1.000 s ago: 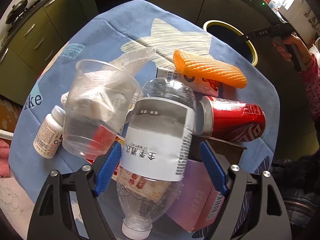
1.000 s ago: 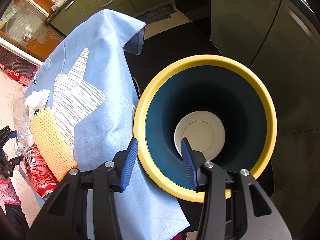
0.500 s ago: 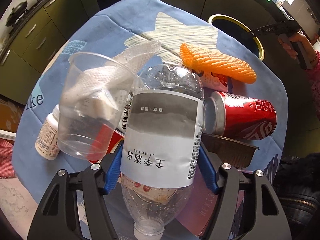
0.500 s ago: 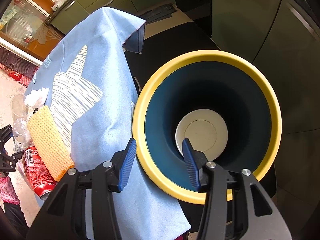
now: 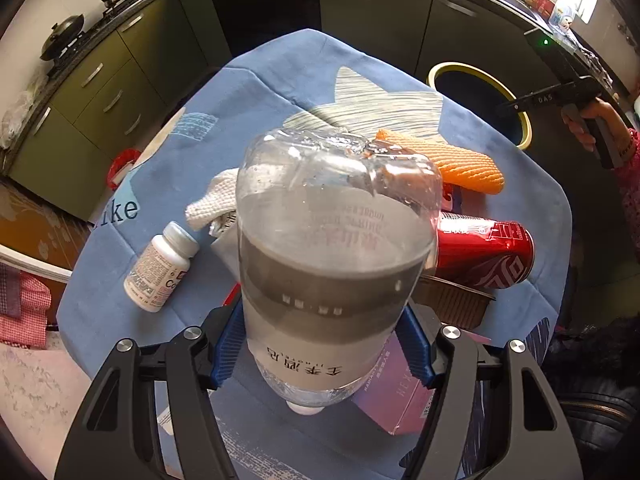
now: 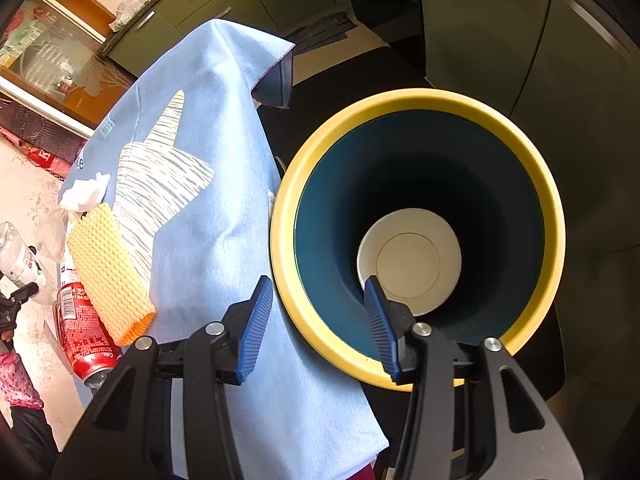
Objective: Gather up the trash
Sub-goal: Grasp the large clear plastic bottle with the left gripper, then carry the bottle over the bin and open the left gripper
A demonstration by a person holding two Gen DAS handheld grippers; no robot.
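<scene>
Left claw (image 5: 320, 350) grips a clear plastic water bottle with a grey-and-white paper label (image 5: 332, 272); blue pads press both sides of the label, cap end toward the camera, base pointing away. Bottle is lifted clear of the counter (image 5: 280, 80), which carries a blue cloth with a pale striped star print.

Trash lying on the cloth:
- small white pill bottle with a printed label (image 5: 160, 268), on its side, left of the held bottle
- crumpled white paper towel (image 5: 212, 204), just behind the bottle's left edge
- orange foam mesh sleeve (image 5: 464, 168), behind and right
- red soda can (image 5: 484, 256) on its side, right of the bottle
- brown foil tray (image 5: 456, 308), just in front of the can
- purple cardboard box (image 5: 404, 396), under the bottle's cap end

Right claw (image 6: 316, 320) is about half open with nothing between the blue pads. It hovers, angled down, over the near rim of a round bin with a yellow rim and dark blue inside (image 6: 416, 100), which stands just beside the cloth-draped counter edge. A white round disc (image 6: 408, 260) lies at the bin's bottom. In the left wrist view, a hand (image 5: 592, 120) holds the right claw's handle next to the bin.
</scene>
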